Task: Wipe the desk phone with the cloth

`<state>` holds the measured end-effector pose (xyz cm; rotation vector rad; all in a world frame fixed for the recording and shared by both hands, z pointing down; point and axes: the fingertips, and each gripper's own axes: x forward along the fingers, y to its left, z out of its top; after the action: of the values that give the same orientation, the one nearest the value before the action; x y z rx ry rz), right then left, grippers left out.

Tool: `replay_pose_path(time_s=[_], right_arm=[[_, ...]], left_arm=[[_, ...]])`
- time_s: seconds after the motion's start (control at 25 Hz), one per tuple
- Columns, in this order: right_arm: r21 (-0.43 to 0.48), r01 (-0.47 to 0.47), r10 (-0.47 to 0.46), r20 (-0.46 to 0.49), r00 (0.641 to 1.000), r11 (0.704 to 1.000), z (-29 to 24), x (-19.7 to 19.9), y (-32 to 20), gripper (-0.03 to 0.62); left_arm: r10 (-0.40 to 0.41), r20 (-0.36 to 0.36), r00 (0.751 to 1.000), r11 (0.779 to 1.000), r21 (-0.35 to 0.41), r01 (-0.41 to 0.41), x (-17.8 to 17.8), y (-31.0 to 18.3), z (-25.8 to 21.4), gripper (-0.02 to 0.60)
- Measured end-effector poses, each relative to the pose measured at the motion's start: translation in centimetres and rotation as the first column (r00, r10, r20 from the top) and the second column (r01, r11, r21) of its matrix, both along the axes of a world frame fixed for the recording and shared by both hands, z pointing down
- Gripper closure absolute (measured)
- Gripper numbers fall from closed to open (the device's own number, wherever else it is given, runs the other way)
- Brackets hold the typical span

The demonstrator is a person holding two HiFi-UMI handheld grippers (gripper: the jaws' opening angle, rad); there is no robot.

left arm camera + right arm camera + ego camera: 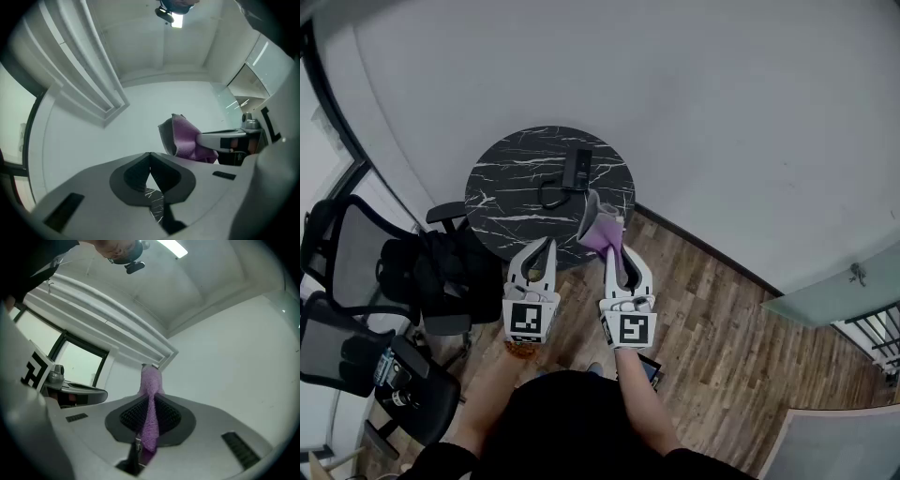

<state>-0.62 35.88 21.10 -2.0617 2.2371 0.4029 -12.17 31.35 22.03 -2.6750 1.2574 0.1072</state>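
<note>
A black desk phone [577,169] with a coiled cord [549,195] lies on the small round black marble table [506,202]. Both grippers are held up off the table at its near edge. My right gripper [608,247] is shut on a purple cloth [601,231], which sticks up past the jaw tips. In the right gripper view the cloth [150,404] runs pinched between the jaws. My left gripper [548,244] is beside it, shut with nothing in it. From the left gripper view the cloth [186,138] shows to the right, and a sliver of the table [157,207] shows under the closed jaws.
Two black mesh office chairs [352,258] and a dark bag [441,267] stand left of the table. Behind the table a grey wall [722,112] rises. Wood flooring [722,328] runs to the right, where a glass door [844,300] stands.
</note>
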Motion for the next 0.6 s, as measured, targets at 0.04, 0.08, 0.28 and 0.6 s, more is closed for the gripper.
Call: replay_pose_path(time_s=[0.04,0.08,0.28,0.6], right_arm=[[0.0,0.0,0.0,-0.001,1.0,1.0,0.0,0.3,0.1,0.542],[0.0,0.001,-0.001,-0.002,1.0,1.0,0.0,0.7,0.2,0.542],[0.013,0.04,-0.041,0.061,0.997,0.999,0.3,2.4,0.7,0.54],[0.019,0.089,-0.091,0.134,0.987,0.996,1.4,6.1,0.9,0.54]], left_arm=[[0.001,0.003,1.0,1.0,0.0,-0.001,0.3,0.1,0.0,0.569],[0.002,0.006,1.0,1.0,0.0,-0.002,0.7,0.2,0.1,0.569],[0.009,0.012,1.0,1.0,-0.008,-0.009,2.5,0.9,0.6,0.569],[0.001,0.033,0.999,1.0,-0.018,-0.001,5.4,1.3,1.3,0.569]])
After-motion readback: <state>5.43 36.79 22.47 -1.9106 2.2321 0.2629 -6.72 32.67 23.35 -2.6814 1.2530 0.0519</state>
